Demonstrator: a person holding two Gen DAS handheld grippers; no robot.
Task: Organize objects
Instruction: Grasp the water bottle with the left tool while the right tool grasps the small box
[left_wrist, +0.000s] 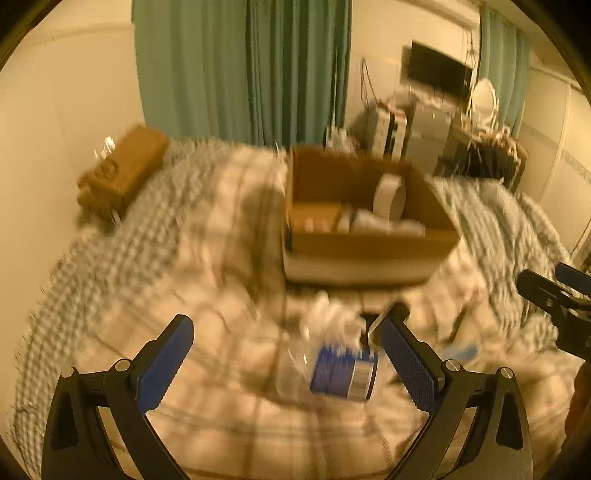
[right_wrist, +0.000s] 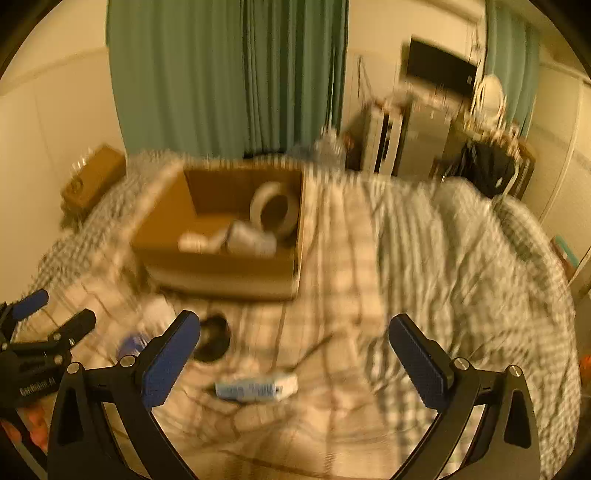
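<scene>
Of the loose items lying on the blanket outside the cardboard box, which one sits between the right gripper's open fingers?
The flat white-and-blue packet: it lies ahead of the right gripper, between its fingers, while the round black object sits off to the left, beside one finger.

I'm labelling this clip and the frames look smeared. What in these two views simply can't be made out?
- Left wrist view: the blue-labelled item between the open left hand-held gripper fingers; motion blur hides its print and shape.
- Right wrist view: the flat white packet on the blanket; text blurred.
- Both views: the small white things beside the tape roll in the cardboard box; blurred.
- Right hand-held gripper: open.
</scene>
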